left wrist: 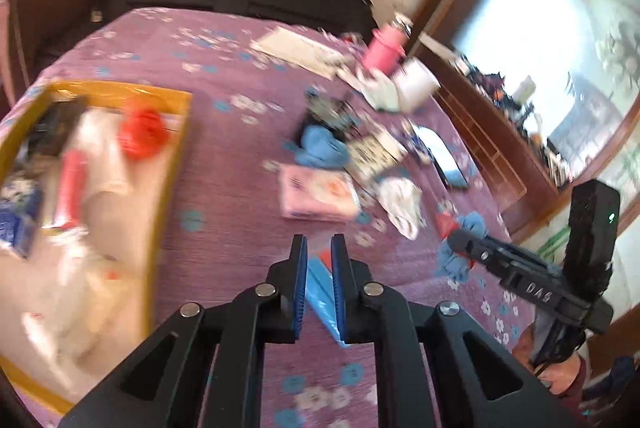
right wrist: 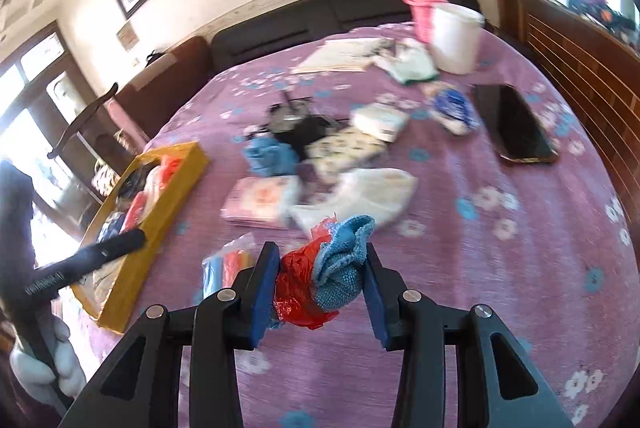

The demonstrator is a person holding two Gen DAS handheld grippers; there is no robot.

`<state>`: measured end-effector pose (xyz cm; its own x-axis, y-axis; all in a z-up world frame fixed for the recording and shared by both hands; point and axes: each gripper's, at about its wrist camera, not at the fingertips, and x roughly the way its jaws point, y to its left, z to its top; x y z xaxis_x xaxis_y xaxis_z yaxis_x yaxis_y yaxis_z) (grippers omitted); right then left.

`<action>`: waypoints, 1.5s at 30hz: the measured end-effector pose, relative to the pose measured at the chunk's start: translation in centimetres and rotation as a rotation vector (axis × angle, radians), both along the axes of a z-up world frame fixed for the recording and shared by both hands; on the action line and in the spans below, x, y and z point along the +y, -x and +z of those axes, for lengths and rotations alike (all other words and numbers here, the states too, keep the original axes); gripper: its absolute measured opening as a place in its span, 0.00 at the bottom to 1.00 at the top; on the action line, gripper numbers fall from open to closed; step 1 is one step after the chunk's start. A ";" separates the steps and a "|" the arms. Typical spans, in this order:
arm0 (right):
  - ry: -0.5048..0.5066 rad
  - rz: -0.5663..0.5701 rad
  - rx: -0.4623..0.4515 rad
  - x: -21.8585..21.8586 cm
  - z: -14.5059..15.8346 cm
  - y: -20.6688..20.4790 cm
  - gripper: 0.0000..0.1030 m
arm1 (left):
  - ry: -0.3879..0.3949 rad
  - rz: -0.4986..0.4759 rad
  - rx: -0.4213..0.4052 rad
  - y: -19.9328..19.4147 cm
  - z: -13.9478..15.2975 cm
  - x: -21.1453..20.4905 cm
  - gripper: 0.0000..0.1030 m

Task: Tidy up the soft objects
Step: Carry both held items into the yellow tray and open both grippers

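Observation:
My right gripper (right wrist: 320,252) is shut on a bundle of light blue cloth (right wrist: 340,268) and crumpled red plastic bag (right wrist: 296,288), held above the purple flowered bedspread (right wrist: 480,268). The same bundle (left wrist: 460,228) shows at the right gripper's tip (left wrist: 454,238) in the left wrist view. My left gripper (left wrist: 319,242) is shut with nothing between its pads. A clear packet with blue and red contents (left wrist: 320,288) lies on the bed beneath it. The yellow box (left wrist: 176,164) holds a red bag (left wrist: 142,132) and several soft packs.
On the bed lie a pink tissue pack (right wrist: 260,202), a white cloth (right wrist: 372,196), another blue cloth (right wrist: 268,152), a phone (right wrist: 514,124), a white cup (right wrist: 456,36) and a pink bottle (right wrist: 424,8). Wooden furniture (right wrist: 580,68) runs along the right.

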<state>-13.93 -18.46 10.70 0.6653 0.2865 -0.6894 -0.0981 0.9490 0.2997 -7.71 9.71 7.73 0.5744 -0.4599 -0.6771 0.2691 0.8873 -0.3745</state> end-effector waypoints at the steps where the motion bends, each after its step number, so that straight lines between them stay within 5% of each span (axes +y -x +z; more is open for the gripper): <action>1: 0.005 0.018 0.000 1.2 0.1 -0.3 0.43 | 0.002 -0.001 0.010 0.0 -0.1 0.5 0.11; 3: 0.005 0.038 0.002 2.5 0.2 -0.7 0.43 | -0.016 -0.005 0.058 0.0 -1.3 0.5 0.15; 4: 0.007 0.048 0.000 3.2 0.2 -0.8 0.43 | -0.029 0.003 0.084 -0.1 -2.2 0.2 0.31; 5: 0.009 0.051 -0.001 3.6 0.2 -0.9 0.43 | -0.036 0.006 0.104 0.0 -2.9 0.1 0.58; 7: 0.013 0.052 0.001 4.0 0.1 -0.8 0.43 | -0.046 0.026 0.142 -0.1 -4.3 -0.9 0.76; 10: 0.011 0.029 0.010 3.0 -0.2 -0.5 0.43 | -0.069 0.018 0.187 -1.0 -5.8 -3.6 0.78; 11: 0.010 0.017 0.013 2.4 -0.3 -0.3 0.43 | -0.089 0.018 0.193 -1.2 -6.0 -4.4 0.86; 15: -0.001 -0.043 0.017 -0.5 -0.4 0.3 0.43 | -0.349 0.008 0.165 -2.5 -8.0 -9.8 1.00; 16: -0.003 -0.058 0.018 -1.4 -0.4 0.6 0.43 | -0.454 -0.001 0.135 -2.5 -8.6 -11.3 1.00; 18: -0.003 -0.077 0.019 -2.4 -0.5 0.9 0.43 | -0.453 -0.046 0.077 -1.9 -8.5 -12.1 0.99; 19: -0.004 -0.081 0.020 -2.8 -0.6 1.1 0.43 | -0.438 -0.062 0.073 -1.7 -8.4 -12.1 0.89; 20: -0.006 -0.086 0.021 -3.2 -0.7 1.2 0.43 | -0.429 -0.069 0.048 -1.3 -7.9 -11.8 0.61; 21: -0.008 -0.088 0.022 -3.5 -0.8 1.3 0.43 | -0.417 -0.089 0.037 -1.0 -7.5 -11.5 0.46; 28: -0.027 -0.061 0.021 -2.5 -1.1 1.1 0.43 | -0.196 -0.096 0.083 -0.1 -5.5 -5.3 0.43; 33: -0.004 0.008 0.004 0.8 0.0 0.3 0.43 | -0.048 0.004 0.060 1.0 -1.2 2.7 0.43; 38: -0.002 0.108 -0.015 5.6 1.5 -1.5 0.43 | -0.096 0.195 0.034 1.1 0.9 11.8 0.44; 45: 0.036 0.261 -0.022 14.8 2.4 -5.1 0.43 | -0.157 0.386 0.133 -0.2 -2.1 20.0 0.44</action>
<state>-8.85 -3.62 13.13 0.5874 0.4256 -0.6883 -0.3470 0.9008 0.2610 -7.49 29.68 5.58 0.5870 -0.1147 -0.8014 -0.1348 0.9623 -0.2364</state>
